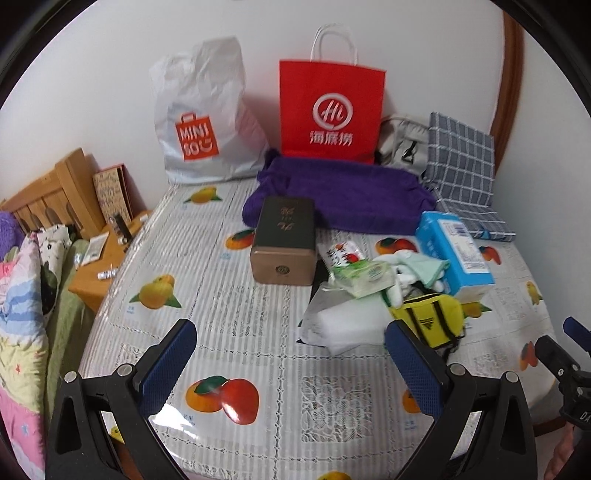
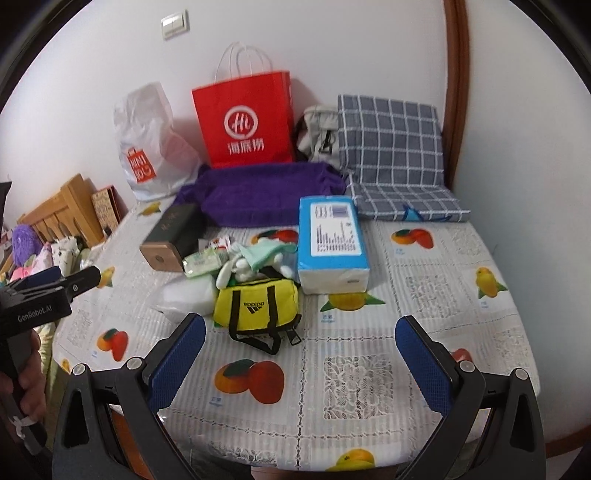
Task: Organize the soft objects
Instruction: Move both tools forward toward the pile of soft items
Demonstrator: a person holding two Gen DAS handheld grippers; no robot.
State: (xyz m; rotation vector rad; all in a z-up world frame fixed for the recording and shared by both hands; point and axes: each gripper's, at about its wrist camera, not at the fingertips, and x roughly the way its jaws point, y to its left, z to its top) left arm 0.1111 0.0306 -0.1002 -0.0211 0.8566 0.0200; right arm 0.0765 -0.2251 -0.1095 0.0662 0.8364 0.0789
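Both claws hover spread and empty above the table (image 2: pixel 424 266). The yellow bag (image 2: pixel 258 304) lies mid-table at the near edge of the clutter, long axis crosswise. It sits just ahead-left of the right claw (image 2: pixel 300 350), ahead-right of the left claw (image 1: pixel 290 363). The right appears nearer, though fisheye distortion hampers judgement.

- A red paper bag (image 2: pixel 245 122) with white handles stands against the wall.
- A white plastic shopping bag (image 2: pixel 147 147) leans just beside it, on the left.
- A light switch (image 2: pixel 175 24) sits high on the wall.
- A wooden headboard (image 1: pixel 48 192) is at the far left, with a small framed card (image 1: pixel 112 192) beside it.
- The worktop (image 2: pixel 369 369) carries a fruit-print cloth.
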